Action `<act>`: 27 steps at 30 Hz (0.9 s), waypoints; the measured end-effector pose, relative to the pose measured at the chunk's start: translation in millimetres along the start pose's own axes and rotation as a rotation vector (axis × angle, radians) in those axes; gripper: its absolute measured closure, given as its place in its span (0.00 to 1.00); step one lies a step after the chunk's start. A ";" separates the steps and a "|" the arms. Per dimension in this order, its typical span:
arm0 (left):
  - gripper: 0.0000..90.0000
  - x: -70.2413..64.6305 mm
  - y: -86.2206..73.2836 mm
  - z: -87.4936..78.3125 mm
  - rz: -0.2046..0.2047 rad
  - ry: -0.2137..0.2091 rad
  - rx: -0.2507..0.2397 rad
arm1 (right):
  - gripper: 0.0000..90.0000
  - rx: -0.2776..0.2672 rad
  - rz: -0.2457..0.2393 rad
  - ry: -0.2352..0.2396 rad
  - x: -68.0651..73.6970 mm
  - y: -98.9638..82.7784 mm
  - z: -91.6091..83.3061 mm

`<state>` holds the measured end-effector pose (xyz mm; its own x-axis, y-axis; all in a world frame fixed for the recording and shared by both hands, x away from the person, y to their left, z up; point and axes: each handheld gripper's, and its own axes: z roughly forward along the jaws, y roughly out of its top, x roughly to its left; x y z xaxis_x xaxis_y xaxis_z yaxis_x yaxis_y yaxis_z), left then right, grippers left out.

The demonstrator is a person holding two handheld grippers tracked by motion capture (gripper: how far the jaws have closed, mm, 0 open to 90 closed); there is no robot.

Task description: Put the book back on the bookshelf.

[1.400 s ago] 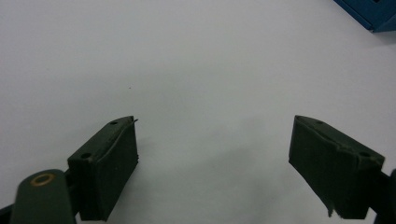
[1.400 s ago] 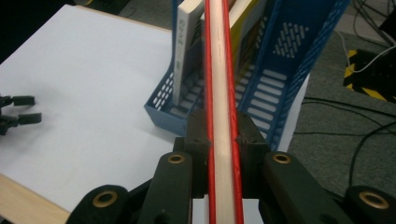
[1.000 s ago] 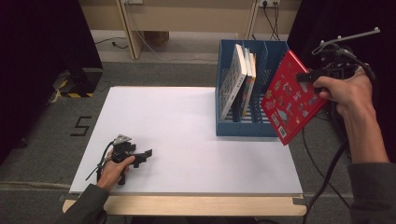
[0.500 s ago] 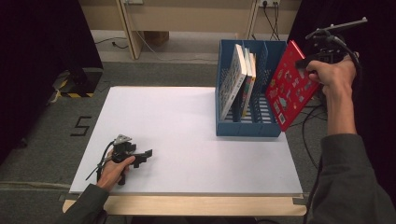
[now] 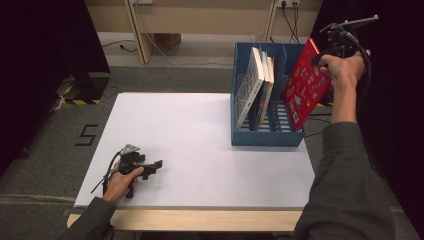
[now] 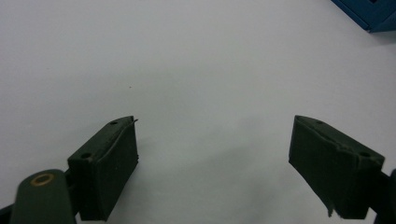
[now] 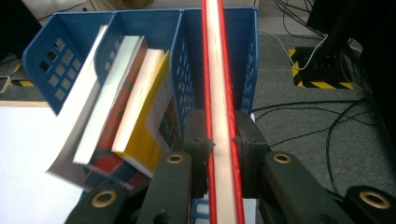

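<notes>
1. Currently the red book (image 5: 306, 85) hangs tilted over the blue rack's (image 5: 265, 137) right end, clamped in the right hand-held gripper (image 7: 223, 140).
2. Its lower corner could catch the rack wall and twist loose.
3. The left hand-held gripper (image 6: 212, 154) rests with jaws apart on the table (image 5: 200, 135).

Dark grey long sleeves (image 5: 345, 190) are worn on both arms. Black jaws with brass-ringed pivot screws are seen on the right gripper (image 7: 223, 140); a grey three-cornered plate is carried atop the left gripper (image 5: 150, 167), lower left.
</notes>
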<state>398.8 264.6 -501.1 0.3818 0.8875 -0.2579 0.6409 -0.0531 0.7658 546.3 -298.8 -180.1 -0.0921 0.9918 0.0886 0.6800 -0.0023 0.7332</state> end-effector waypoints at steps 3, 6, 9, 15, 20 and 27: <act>0.17 -1.6 -0.3 0.3 0.047 0.035 0.008 | 0.88 0.003 0.005 -0.004 0.8 3.3 11.9; 0.17 -3.3 -1.3 1.2 0.091 0.062 0.027 | 0.88 -0.004 0.014 0.007 1.3 5.4 18.8; 0.17 -5.3 -2.1 1.4 0.132 0.084 0.034 | 0.88 -0.007 0.025 0.015 2.0 6.5 27.1; 0.17 -6.6 -2.9 2.2 0.149 0.083 0.041 | 0.87 0.016 0.032 0.025 5.7 3.0 47.9; 0.17 -6.8 -3.0 2.3 0.151 0.085 0.041 | 0.87 0.043 0.019 0.021 10.1 -1.9 66.9; 0.17 -7.1 -3.2 2.3 0.158 0.085 0.043 | 0.87 0.064 0.019 0.017 11.8 -6.7 83.1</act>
<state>395.5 257.5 -503.1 0.4233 0.9021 -0.0843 0.6057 -0.2126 0.7667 601.1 -276.5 -239.9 -0.0911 0.9893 0.1136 0.7268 -0.0120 0.6867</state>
